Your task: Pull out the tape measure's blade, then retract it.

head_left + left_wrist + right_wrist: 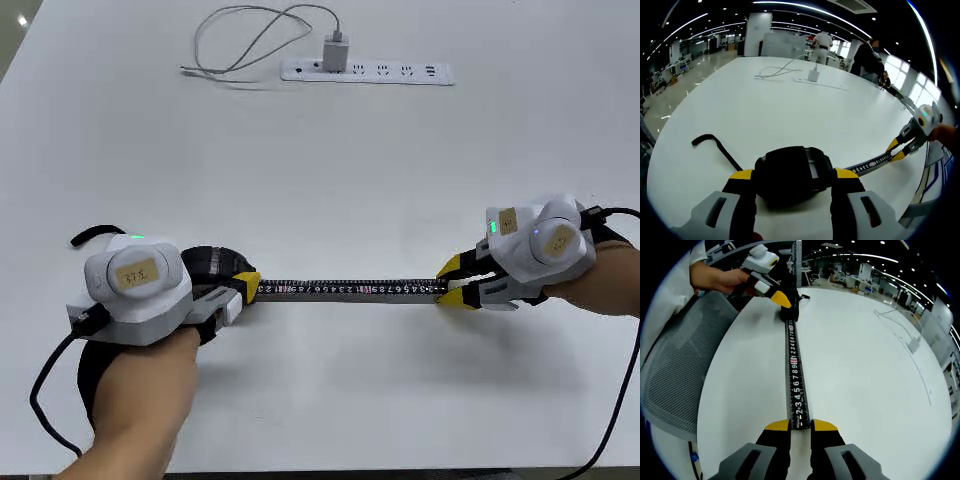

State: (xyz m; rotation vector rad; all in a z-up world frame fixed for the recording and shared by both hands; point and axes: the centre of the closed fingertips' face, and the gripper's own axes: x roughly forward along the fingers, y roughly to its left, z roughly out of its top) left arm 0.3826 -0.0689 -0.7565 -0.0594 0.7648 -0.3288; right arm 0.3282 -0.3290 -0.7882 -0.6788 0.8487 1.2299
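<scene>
A black tape measure case (212,266) (792,172) lies on the white table, and my left gripper (240,287) (792,175) is shut on it. Its black blade (350,290) (795,375) with white numbers stretches flat across the table to the right. My right gripper (452,282) (800,426) is shut on the blade's end. In the left gripper view the blade (870,163) runs off to the right gripper (900,150). A black wrist strap (715,145) (95,235) trails from the case. In the right gripper view the case (790,310) sits far off under the left gripper (777,297).
A white power strip (366,71) with a plugged-in charger (335,52) and coiled white cable (250,40) lies at the table's far side. A grey mesh chair (680,370) stands beside the table. People stand far off in the room (822,47).
</scene>
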